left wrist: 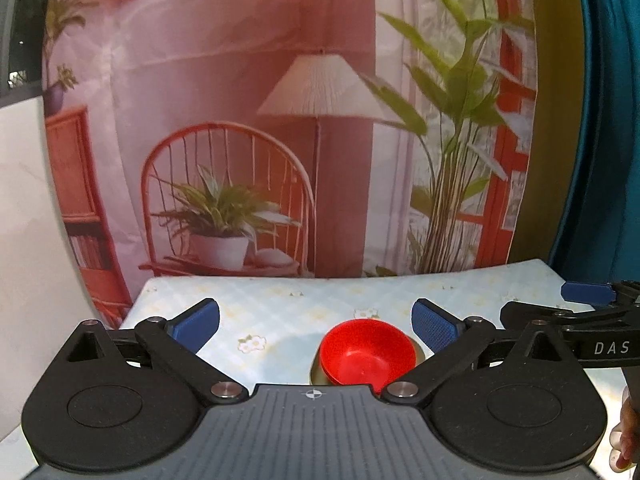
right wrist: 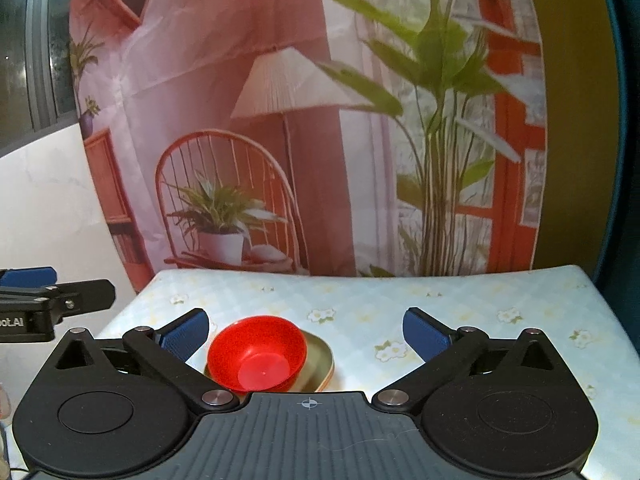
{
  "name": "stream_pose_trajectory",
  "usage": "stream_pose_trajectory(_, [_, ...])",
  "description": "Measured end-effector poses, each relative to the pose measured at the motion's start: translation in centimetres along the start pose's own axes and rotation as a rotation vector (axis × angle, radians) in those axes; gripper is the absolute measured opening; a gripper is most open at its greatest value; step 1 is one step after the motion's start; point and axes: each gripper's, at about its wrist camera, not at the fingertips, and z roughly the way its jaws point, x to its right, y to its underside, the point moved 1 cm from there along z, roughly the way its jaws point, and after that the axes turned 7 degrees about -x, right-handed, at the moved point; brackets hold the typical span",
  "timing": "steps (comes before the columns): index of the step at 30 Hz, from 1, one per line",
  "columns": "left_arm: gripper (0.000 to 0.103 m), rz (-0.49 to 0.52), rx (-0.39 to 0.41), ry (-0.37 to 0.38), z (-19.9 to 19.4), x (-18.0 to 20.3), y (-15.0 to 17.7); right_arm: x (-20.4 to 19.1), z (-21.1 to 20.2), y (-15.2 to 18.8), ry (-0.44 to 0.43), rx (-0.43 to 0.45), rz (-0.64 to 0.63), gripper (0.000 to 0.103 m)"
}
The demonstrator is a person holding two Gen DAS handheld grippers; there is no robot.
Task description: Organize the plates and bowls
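A red bowl (left wrist: 366, 350) sits inside a gold plate (left wrist: 316, 372) on the flowered tablecloth. In the right wrist view the red bowl (right wrist: 258, 354) rests on the gold plate (right wrist: 318, 362), near the left finger. My left gripper (left wrist: 316, 326) is open and empty, hovering above and behind the bowl. My right gripper (right wrist: 306, 334) is open and empty, also held back from the bowl. The right gripper's fingers (left wrist: 588, 293) show at the right edge of the left wrist view; the left gripper's fingers (right wrist: 28, 278) show at the left edge of the right wrist view.
The table (right wrist: 460, 312) has a pale blue flowered cloth and ends at a printed backdrop (right wrist: 280, 140) of a chair, lamp and plants. A white wall (left wrist: 24, 220) lies to the left and a teal curtain (left wrist: 608, 120) to the right.
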Motion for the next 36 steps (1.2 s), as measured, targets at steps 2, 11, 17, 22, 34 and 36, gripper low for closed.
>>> stream_pose_trajectory(2, [0.103, 0.010, 0.013, -0.020, -1.2, 0.3, 0.0, -0.2, -1.1, -0.1, 0.006, 0.010, -0.001, 0.103])
stream_pose_trajectory(11, [0.103, 0.009, 0.056, 0.000, -5.6, 0.7, 0.4, -1.3, -5.8, 0.2, 0.001, 0.031, 0.006, 0.103])
stream_pose_trajectory(17, [0.103, 0.012, 0.078, -0.007, -7.4, 0.9, 0.9, -1.9, -8.2, 0.8, -0.007, 0.048, 0.001, 0.103])
stream_pose_trajectory(22, [0.103, 0.008, 0.080, -0.013, -8.2, 1.1, 1.3, -2.0, -9.2, 1.2, 0.001, 0.054, -0.002, 0.103])
stream_pose_trajectory(34, [0.103, -0.004, 0.073, -0.019, -8.4, 0.7, 1.5, -2.7, -9.6, 1.3, 0.031, 0.053, -0.024, 0.103])
stream_pose_trajectory(36, [0.103, -0.003, 0.072, -0.021, -8.4, 0.7, 1.5, -2.6, -9.6, 1.2, 0.028, 0.049, -0.026, 0.103])
